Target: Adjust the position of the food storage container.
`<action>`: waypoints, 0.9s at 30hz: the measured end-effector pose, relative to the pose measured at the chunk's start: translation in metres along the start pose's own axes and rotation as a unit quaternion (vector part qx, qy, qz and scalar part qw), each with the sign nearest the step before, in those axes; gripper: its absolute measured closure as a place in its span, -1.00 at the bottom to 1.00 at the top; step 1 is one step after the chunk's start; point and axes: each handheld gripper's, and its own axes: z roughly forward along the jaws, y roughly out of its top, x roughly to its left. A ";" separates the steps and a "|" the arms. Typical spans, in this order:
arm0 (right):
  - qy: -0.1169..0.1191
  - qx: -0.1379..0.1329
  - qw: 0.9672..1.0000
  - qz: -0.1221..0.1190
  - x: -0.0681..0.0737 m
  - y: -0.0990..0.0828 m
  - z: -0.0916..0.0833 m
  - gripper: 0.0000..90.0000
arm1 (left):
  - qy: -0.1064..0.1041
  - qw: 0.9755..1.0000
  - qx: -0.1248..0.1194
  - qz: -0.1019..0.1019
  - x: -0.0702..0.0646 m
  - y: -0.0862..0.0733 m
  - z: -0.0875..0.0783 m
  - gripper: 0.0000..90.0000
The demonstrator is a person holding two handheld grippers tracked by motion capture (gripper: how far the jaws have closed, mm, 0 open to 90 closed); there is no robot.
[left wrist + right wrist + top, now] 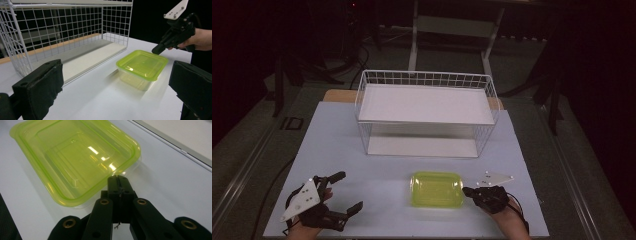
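Note:
A translucent yellow-green lidded container (pixel 437 189) lies flat on the white table top (pixel 377 175), near the front edge. My right gripper (pixel 466 190) is shut, and its closed tips sit right at the container's right rim; in the right gripper view the joined tips (pixel 120 178) meet the edge of the lid (pixel 75 157), with nothing seen between them. My left gripper (pixel 351 190) rests at the front left with its jaws wide open and nothing in them, well left of the container (pixel 142 62). The left gripper view also catches the right gripper (pixel 156 50) beside the container's far rim.
A white wire basket (pixel 427 80) stands on its side at the back of the table, open toward me, with a white board as its floor (pixel 82 60). Bare table lies between it and the container. Beyond the table's edges the floor is dark.

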 end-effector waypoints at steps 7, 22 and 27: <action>0.004 0.001 1.000 -0.010 0.005 0.005 0.006 1.00 | -0.002 1.000 0.001 0.000 0.000 0.000 0.001 -1.00; 0.007 -0.002 1.000 -0.018 0.010 0.014 0.019 1.00 | -0.009 1.000 0.004 0.001 -0.002 -0.001 0.004 -1.00; 0.004 0.002 1.000 -0.025 0.010 0.022 0.025 1.00 | -0.010 1.000 0.006 0.001 -0.003 -0.001 0.006 -1.00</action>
